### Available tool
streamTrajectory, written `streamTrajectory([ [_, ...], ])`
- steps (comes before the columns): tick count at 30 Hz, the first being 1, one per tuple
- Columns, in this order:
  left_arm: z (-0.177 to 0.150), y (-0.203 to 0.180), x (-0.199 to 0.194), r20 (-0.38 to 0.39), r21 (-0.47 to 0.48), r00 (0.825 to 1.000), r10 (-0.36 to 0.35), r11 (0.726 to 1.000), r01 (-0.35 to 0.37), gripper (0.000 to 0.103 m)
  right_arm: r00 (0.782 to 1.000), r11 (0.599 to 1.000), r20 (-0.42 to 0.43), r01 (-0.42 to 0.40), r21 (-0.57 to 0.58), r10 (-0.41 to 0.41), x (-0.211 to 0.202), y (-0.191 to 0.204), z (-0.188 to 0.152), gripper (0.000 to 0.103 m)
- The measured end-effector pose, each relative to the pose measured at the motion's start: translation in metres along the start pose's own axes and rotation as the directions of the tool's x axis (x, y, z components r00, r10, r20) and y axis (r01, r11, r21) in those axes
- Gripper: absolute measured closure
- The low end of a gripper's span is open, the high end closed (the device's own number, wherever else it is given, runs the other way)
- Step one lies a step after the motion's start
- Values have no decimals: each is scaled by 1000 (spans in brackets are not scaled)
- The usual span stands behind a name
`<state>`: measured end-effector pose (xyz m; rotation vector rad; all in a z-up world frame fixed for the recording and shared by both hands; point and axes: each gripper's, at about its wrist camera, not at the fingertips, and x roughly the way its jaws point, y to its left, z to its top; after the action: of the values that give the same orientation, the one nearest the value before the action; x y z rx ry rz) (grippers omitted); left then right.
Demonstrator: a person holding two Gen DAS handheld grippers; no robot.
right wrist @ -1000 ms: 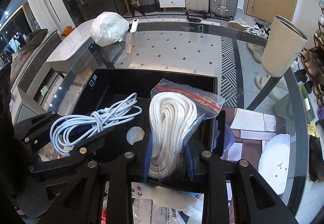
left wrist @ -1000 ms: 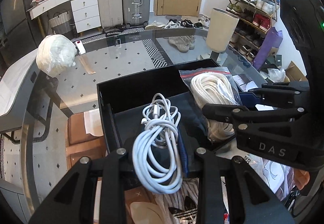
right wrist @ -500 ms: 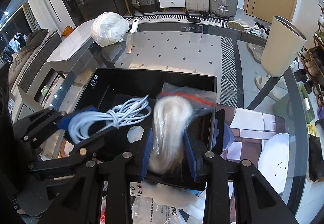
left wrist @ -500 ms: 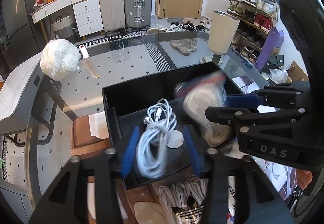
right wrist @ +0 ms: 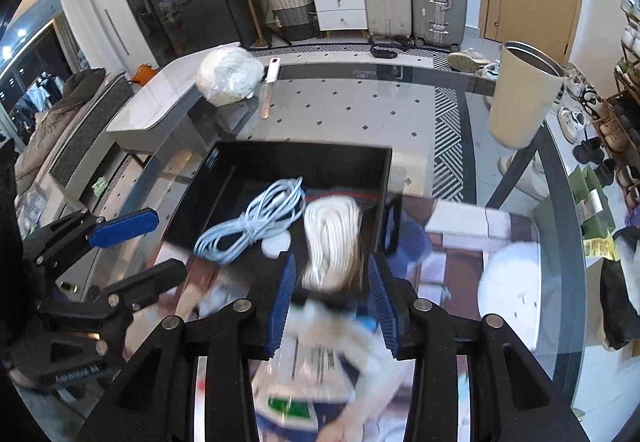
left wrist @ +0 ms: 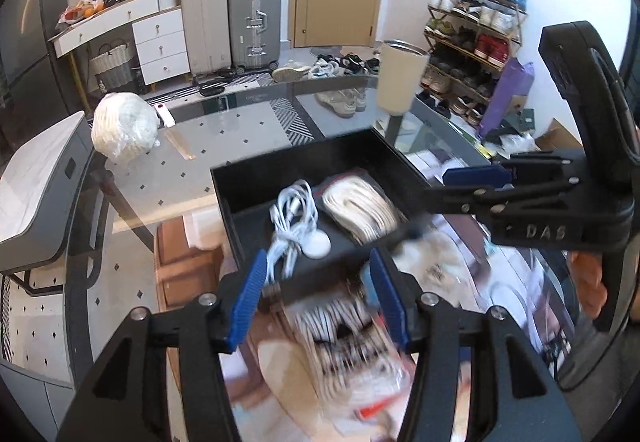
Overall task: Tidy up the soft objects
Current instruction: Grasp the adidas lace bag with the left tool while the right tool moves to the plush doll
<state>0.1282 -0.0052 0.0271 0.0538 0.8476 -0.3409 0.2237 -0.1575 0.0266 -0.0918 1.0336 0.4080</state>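
Right wrist view: black box (right wrist: 296,154) holds one cable bundle (right wrist: 248,222), one bagged rope (right wrist: 332,238); both grippers' fingers just opened, empty.

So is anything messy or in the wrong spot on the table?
One thing maybe: the big white bundle in clear plastic sits alone at the far edge of the glass table, while the blue-white cable and bagged white rope already lie in the black box.

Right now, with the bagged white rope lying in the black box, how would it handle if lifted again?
The bagged white rope would probably sag, since its loose coils slump flat in the black box. Its glossy bag looks slippery. It seems unlikely to roll.
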Motion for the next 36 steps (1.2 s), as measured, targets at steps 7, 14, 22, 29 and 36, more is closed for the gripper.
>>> streamTrajectory([
  [7, -31, -11, 3, -80, 29, 997, -2, 1000, 4, 36, 999, 998, -44, -1, -65, -2, -6, 3, -33, 61],
  [14, -45, -12, 25, -156, 8, 988, -13, 1000, 14, 26, 994, 998, -100, 25, -64, -31, 17, -9, -42, 49],
  [22, -50, -22, 32, -186, 32, 982, -36, 999, 42, 26, 991, 997, -130, -28, -70, 19, 32, -2, -41, 35],
  [29, -54, -14, 28, -210, 4, 976, -65, 998, 67, 46, 961, 970, -241, -181, -164, 138, 15, 22, -60, 35],
  [36, -63, -4, 23, -234, 19, 972, -38, 999, 44, 46, 993, 976, -114, -33, -214, 8, 4, 14, -52, 35],
])
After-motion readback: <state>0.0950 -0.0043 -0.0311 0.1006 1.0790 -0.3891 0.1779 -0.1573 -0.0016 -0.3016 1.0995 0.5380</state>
